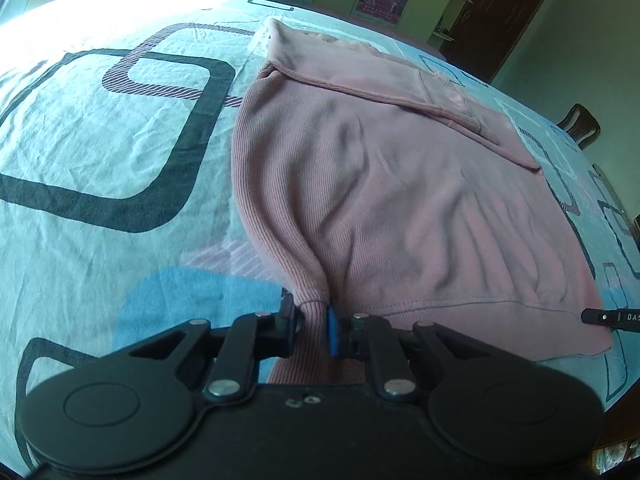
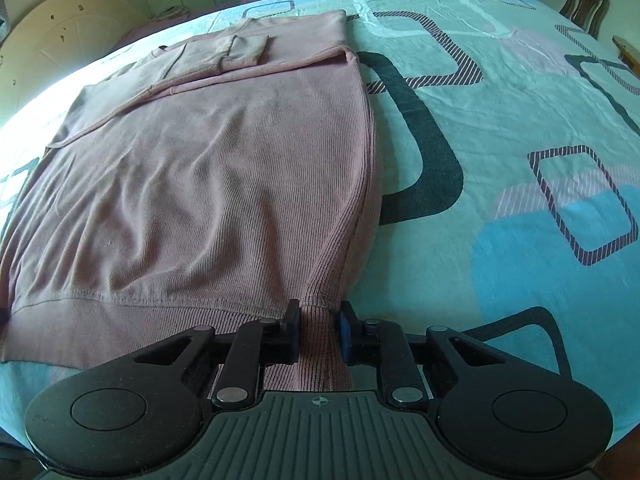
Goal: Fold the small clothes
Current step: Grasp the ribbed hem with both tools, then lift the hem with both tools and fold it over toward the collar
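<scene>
Left gripper (image 1: pixel 313 312): jaws pinched narrow on the near left hem corner of the pink ribbed sweater (image 1: pixel 380 200). Right gripper (image 2: pixel 319 316): jaws clamped likewise on the near right hem corner. Beyond both grippers the sweater extends flat, sleeves folded across its far end, on the patterned bedsheet (image 2: pixel 500 128).

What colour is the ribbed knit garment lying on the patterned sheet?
The ribbed knit garment is dusty pink all over, seen best in the right wrist view.
</scene>
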Demonstrator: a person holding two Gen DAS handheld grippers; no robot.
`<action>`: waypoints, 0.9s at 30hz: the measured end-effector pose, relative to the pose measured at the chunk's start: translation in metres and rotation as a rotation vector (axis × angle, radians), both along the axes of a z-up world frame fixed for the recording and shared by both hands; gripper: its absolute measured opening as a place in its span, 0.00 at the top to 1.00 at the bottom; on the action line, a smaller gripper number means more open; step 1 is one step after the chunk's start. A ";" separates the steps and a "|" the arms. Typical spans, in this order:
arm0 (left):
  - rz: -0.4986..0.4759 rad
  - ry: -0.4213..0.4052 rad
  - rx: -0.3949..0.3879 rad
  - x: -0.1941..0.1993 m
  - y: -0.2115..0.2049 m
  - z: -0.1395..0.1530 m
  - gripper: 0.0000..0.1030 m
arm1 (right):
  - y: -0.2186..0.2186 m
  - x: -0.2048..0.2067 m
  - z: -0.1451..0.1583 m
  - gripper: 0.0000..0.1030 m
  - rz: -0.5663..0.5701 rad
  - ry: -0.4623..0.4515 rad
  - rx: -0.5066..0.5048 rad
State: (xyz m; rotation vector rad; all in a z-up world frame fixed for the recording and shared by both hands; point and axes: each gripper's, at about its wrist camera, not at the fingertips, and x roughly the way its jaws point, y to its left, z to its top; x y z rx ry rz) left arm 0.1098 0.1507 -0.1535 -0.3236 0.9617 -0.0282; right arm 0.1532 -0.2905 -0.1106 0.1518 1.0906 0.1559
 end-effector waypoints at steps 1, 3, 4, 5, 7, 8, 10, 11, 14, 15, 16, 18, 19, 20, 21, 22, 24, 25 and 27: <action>0.003 -0.007 -0.006 0.001 0.001 0.003 0.86 | -0.003 0.001 0.004 0.85 -0.003 -0.005 0.023; 0.007 -0.034 -0.020 0.007 0.003 0.014 0.86 | -0.008 0.005 0.013 0.85 -0.013 -0.016 0.071; 0.009 -0.047 -0.028 0.010 0.004 0.019 0.86 | -0.010 0.007 0.018 0.85 -0.019 -0.027 0.095; 0.008 -0.063 -0.034 0.015 0.004 0.026 0.86 | -0.012 0.011 0.024 0.85 -0.024 -0.041 0.118; 0.002 -0.101 -0.030 0.026 0.002 0.038 0.86 | -0.012 0.020 0.037 0.85 -0.030 -0.071 0.154; -0.004 -0.123 -0.027 0.032 0.001 0.046 0.86 | -0.012 0.025 0.043 0.85 -0.029 -0.090 0.167; -0.012 -0.160 -0.021 0.045 -0.001 0.057 0.86 | -0.010 0.038 0.055 0.85 -0.024 -0.127 0.188; -0.016 -0.182 -0.015 0.054 -0.002 0.063 0.86 | -0.008 0.045 0.061 0.85 -0.018 -0.145 0.197; -0.008 -0.244 -0.007 0.084 -0.002 0.079 0.86 | -0.004 0.071 0.078 0.85 -0.012 -0.205 0.208; -0.002 -0.265 -0.001 0.094 -0.001 0.083 0.86 | -0.002 0.080 0.082 0.85 -0.012 -0.223 0.207; 0.004 -0.285 0.008 0.104 -0.001 0.087 0.86 | -0.001 0.092 0.086 0.85 -0.016 -0.243 0.205; 0.017 -0.320 0.021 0.127 0.000 0.094 0.86 | 0.001 0.114 0.091 0.85 -0.028 -0.269 0.211; 0.023 -0.328 0.023 0.137 0.001 0.096 0.86 | 0.002 0.125 0.092 0.85 -0.035 -0.278 0.215; 0.036 -0.336 0.023 0.152 0.002 0.097 0.86 | 0.004 0.138 0.093 0.85 -0.043 -0.287 0.216; 0.051 -0.343 0.023 0.165 0.003 0.097 0.86 | 0.005 0.154 0.093 0.85 -0.053 -0.297 0.212; 0.062 -0.347 0.027 0.175 0.004 0.097 0.86 | 0.005 0.170 0.093 0.85 -0.066 -0.300 0.214; 0.092 -0.350 0.040 0.205 0.006 0.095 0.86 | 0.005 0.199 0.089 0.85 -0.092 -0.299 0.215; 0.097 -0.342 0.038 0.216 0.007 0.093 0.86 | 0.004 0.213 0.086 0.85 -0.107 -0.295 0.215; 0.110 -0.315 0.062 0.246 0.006 0.083 0.86 | 0.005 0.241 0.077 0.85 -0.136 -0.274 0.227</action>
